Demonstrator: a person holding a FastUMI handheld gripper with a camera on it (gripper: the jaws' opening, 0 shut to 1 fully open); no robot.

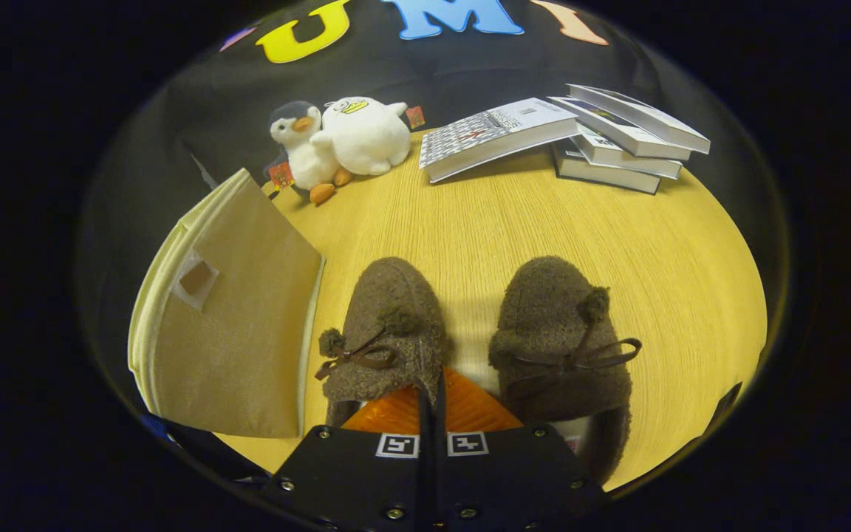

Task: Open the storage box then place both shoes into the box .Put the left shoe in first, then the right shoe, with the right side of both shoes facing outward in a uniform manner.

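Observation:
Two brown fuzzy shoes with bows and pompoms stand side by side on the wooden table [514, 222], toes pointing away from me. The left shoe [392, 318] is just ahead of my fingers, and the right shoe [558, 332] lies ahead and to their right. A beige fabric storage box [241, 332] with a small label window stands left of the left shoe, its flap closed. My gripper [431, 388] is shut, its fingers pressed together, with the tips at the rear opening of the left shoe, between the two shoes. I see nothing held between them.
At the table's far side sit a penguin plush [298, 144] and a white plush [366, 134]. To their right an open book [496, 134] leans on a stack of books [629, 140]. Bare tabletop lies beyond the shoes.

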